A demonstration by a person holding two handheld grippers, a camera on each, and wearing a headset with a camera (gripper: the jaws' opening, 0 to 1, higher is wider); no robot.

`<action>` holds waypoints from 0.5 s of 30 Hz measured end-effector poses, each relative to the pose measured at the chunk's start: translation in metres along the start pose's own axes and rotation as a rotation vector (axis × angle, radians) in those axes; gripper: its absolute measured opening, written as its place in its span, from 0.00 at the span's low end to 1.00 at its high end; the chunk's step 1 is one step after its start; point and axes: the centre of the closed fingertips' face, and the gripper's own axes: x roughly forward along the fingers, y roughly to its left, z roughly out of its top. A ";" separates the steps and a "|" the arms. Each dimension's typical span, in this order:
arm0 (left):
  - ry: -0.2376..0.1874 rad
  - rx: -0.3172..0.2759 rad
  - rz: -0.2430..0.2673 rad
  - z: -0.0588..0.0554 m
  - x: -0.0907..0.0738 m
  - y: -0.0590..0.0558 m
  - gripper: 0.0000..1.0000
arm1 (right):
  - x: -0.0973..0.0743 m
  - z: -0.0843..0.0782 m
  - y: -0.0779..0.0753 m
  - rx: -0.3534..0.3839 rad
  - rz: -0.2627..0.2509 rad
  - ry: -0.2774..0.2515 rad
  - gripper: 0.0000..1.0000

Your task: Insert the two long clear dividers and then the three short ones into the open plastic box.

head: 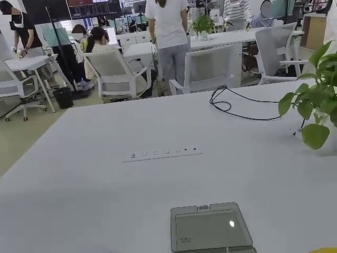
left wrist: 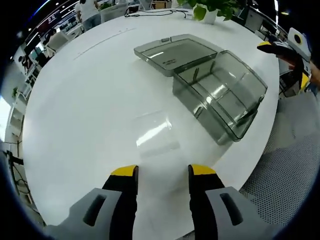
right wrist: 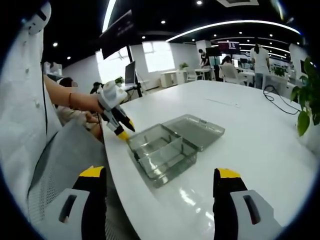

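Open box [left wrist: 196, 106], clear dividers [left wrist: 154, 134] beside

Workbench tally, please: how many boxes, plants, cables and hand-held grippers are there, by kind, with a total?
Plastic box: 1
Potted plant: 1
Black cable: 1
Hand-held grippers: 2 (left hand-held gripper, right hand-held gripper)
Total: 5

One open plastic box [left wrist: 196, 106]; one potted plant [head: 316, 105]; one black cable [head: 220, 104]; dividers [left wrist: 152, 132] too faint to count.
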 end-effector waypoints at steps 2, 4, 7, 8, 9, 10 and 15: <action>0.006 0.005 -0.004 0.000 0.000 0.002 0.37 | 0.000 0.000 0.000 0.000 -0.002 0.000 0.88; 0.014 0.018 -0.011 -0.001 0.000 0.004 0.35 | -0.001 0.000 0.001 0.002 -0.003 -0.004 0.88; 0.024 0.028 -0.024 0.000 0.000 0.006 0.32 | -0.002 -0.001 0.001 0.004 -0.007 -0.005 0.88; 0.029 0.026 -0.029 0.000 0.000 0.007 0.32 | -0.002 -0.002 0.001 0.005 -0.008 -0.005 0.88; 0.034 0.030 -0.033 0.000 0.000 0.007 0.32 | -0.002 -0.002 0.002 0.004 -0.009 -0.005 0.88; 0.037 0.033 -0.035 0.000 0.000 0.007 0.32 | -0.003 -0.002 0.002 0.005 -0.010 -0.004 0.88; 0.055 0.047 -0.037 0.000 0.001 0.007 0.32 | -0.003 -0.004 0.001 0.008 -0.017 0.000 0.87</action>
